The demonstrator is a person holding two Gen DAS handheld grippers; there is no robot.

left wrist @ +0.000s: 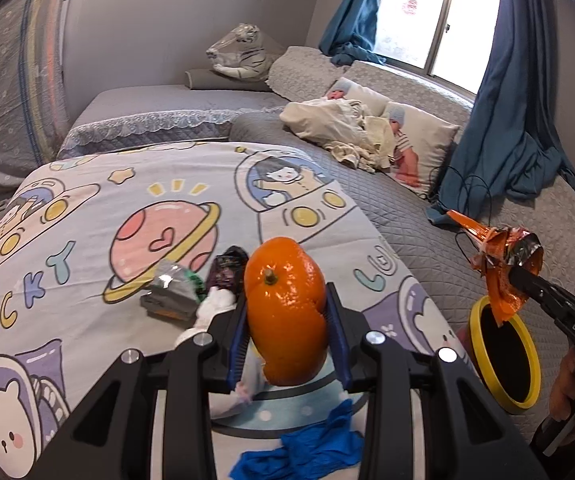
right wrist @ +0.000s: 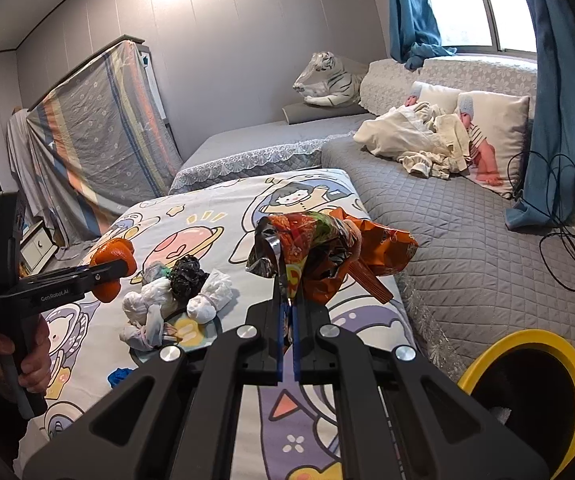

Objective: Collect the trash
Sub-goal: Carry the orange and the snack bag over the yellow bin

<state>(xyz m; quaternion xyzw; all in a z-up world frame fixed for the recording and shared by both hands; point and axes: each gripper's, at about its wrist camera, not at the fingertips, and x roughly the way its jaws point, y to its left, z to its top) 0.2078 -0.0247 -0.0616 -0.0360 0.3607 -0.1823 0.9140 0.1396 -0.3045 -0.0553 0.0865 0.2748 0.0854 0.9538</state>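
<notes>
1. Left tongs [left wrist: 287, 316]: blue-padded fingers [left wrist: 236, 332] pinch an orange peel [left wrist: 285, 312] from both sides, held above the cartoon-print blanket [left wrist: 87, 216]. From the right wrist view the same tongs [right wrist: 117, 270] appear at far left, gripped by a hand [right wrist: 27, 354], with the peel [right wrist: 112, 268] bulging above and below the tips.
2. Right tongs [right wrist: 286, 300]: fingers pressed nearly together on the lower edge of a crumpled orange snack wrapper [right wrist: 327, 252], which fans out above and beyond the tips, its silver lining showing on the left. From the left wrist view these tongs [left wrist: 517, 276] enter from the right, the wrapper [left wrist: 499, 256] hanging at their tip.
3. Yellow-rimmed bin [left wrist: 505, 356]: stands off the blanket's right edge, just below the wrapper in the left wrist view; in the right wrist view its rim [right wrist: 527, 344] lies low and to the right of the right tongs.
4. Remaining litter on the blanket: white crumpled tissues [right wrist: 207, 300], a black crumpled bag [right wrist: 187, 274] and a silver-green wrapper [left wrist: 175, 284] lie in a cluster between the two pairs of tongs, just beyond and left of the left tongs' tips.
5. Blue glove [left wrist: 311, 448]: lies on the blanket beneath the left tongs, close to the camera.
6. Background: grey quilted bed [right wrist: 467, 256], stuffed white tiger [right wrist: 327, 80], blue curtains [left wrist: 515, 120].
</notes>
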